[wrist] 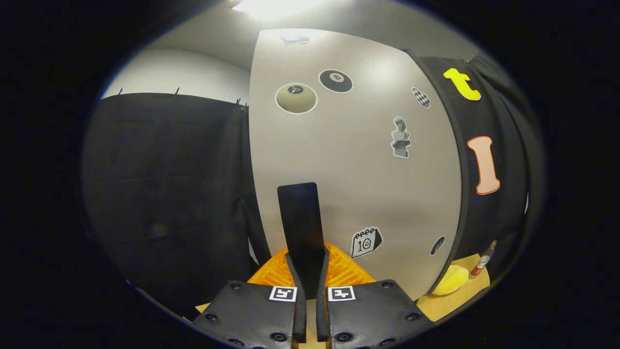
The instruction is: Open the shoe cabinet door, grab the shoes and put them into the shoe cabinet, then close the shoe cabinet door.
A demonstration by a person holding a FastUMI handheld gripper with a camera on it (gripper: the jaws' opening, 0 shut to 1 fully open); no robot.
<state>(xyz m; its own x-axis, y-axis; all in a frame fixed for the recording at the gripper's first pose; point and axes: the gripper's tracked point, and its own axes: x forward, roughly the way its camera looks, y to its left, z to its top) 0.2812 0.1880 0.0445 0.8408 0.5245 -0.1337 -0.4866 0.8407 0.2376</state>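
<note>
Gripper (306, 271) fingers clamped on the dark upright handle (300, 218) of the pale cabinet door (358, 179) just ahead. Door stickers: an "8" billiard ball (335, 80), a calendar (365, 242) reading "10". Yellow shoe (450, 281) on the tan floor (465, 286), beside the door.

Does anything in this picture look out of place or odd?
Nothing looks damaged or spilled. The gripper is shut on the black handle of the sticker-covered cabinet door. A yellow object and a marker lie on the surface beside the door, apart from the gripper.
</note>
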